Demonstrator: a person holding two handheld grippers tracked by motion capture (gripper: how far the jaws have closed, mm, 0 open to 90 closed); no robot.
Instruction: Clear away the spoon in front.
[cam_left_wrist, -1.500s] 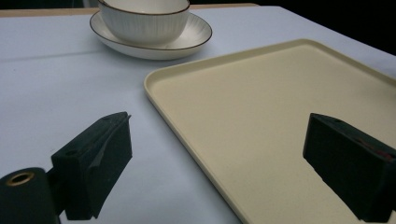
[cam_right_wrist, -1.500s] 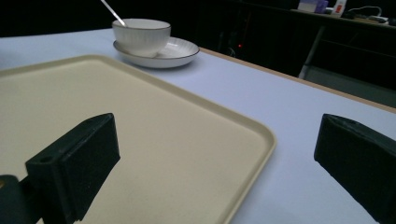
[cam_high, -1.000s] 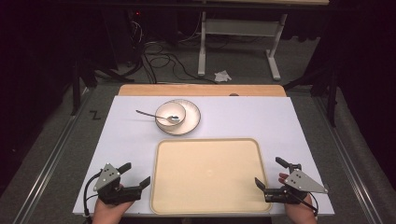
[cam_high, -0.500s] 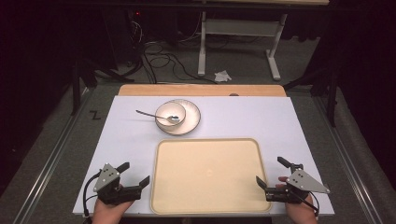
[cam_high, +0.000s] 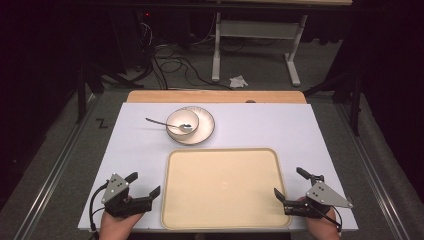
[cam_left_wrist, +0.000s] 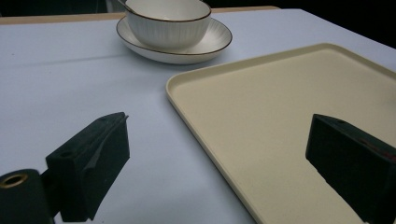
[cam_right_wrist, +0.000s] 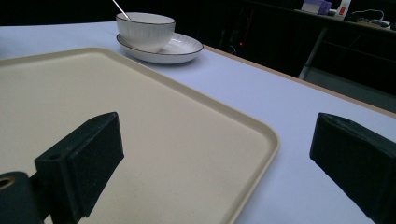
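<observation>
A cream tray (cam_high: 222, 185) lies at the near middle of the white table. Beyond it a white bowl (cam_high: 182, 120) sits on a white plate (cam_high: 205, 132), with a metal spoon (cam_high: 160, 122) resting in the bowl, handle to the left. My left gripper (cam_high: 145, 183) rests by the tray's near left corner, open, its jaws spanning the tray's left rim (cam_left_wrist: 187, 107) with nothing gripped. My right gripper (cam_high: 288, 181) rests by the near right corner. Its jaws have just been closing a little but stand wide apart over the tray's corner (cam_right_wrist: 268, 140), pressing on nothing.
A wooden strip (cam_high: 215, 96) runs along the table's far edge. On the floor beyond lie cables (cam_high: 170, 60), a white desk frame (cam_high: 255, 45) and a crumpled paper (cam_high: 238, 81). Bare white tabletop (cam_high: 310, 130) lies on both sides of the tray.
Both hands stay in place. The right gripper's jaws look slightly narrower than a second ago; the bowl, plate, spoon and tray have not moved.
</observation>
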